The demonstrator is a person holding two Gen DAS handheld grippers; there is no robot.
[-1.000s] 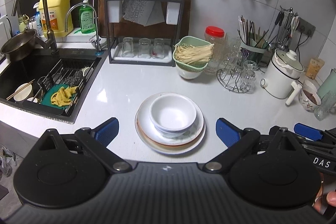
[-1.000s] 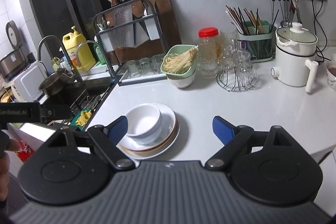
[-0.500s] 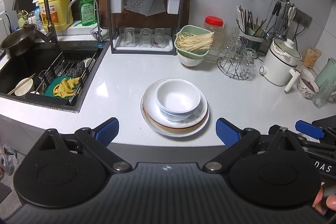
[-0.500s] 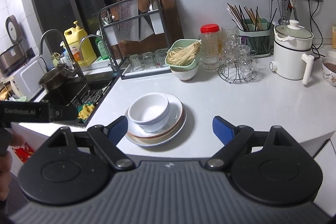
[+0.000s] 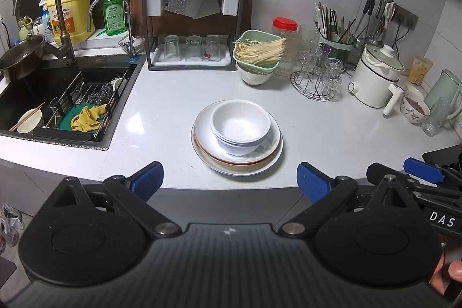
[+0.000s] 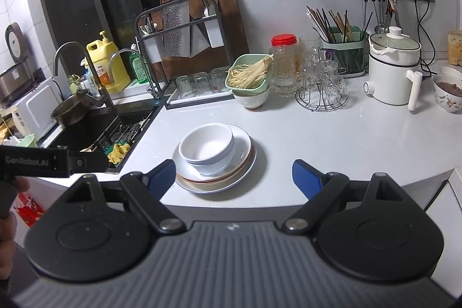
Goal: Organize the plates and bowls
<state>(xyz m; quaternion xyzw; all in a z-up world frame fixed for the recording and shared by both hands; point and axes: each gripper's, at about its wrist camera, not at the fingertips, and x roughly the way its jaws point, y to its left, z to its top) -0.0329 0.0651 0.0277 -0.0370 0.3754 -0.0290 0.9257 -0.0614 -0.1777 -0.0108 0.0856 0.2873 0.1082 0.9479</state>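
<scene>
White bowls (image 5: pixel 241 124) (image 6: pixel 206 147) are nested on a stack of plates (image 5: pixel 268 156) (image 6: pixel 245 160) in the middle of the white counter, near its front edge. My left gripper (image 5: pixel 229 182) hangs open in front of the counter edge, short of the stack, with nothing between its blue pads. My right gripper (image 6: pixel 234 176) is open too and holds nothing. Its left blue pad sits just in front of the plates' left rim in the right wrist view. Each gripper shows at the edge of the other's view.
A dark sink (image 5: pixel 46 94) with a drain rack, a yellow cloth and a small bowl lies at the left. Behind the stack stand a knife and glass rack (image 5: pixel 190 19), a green basket of noodles on a bowl (image 5: pixel 257 57), a glass stand (image 5: pixel 317 77) and a white electric pot (image 5: pixel 375 80).
Both grippers have drawn back from the counter, so the stack of plates and bowls looks farther away. The stack itself has not moved. Both stay open.
</scene>
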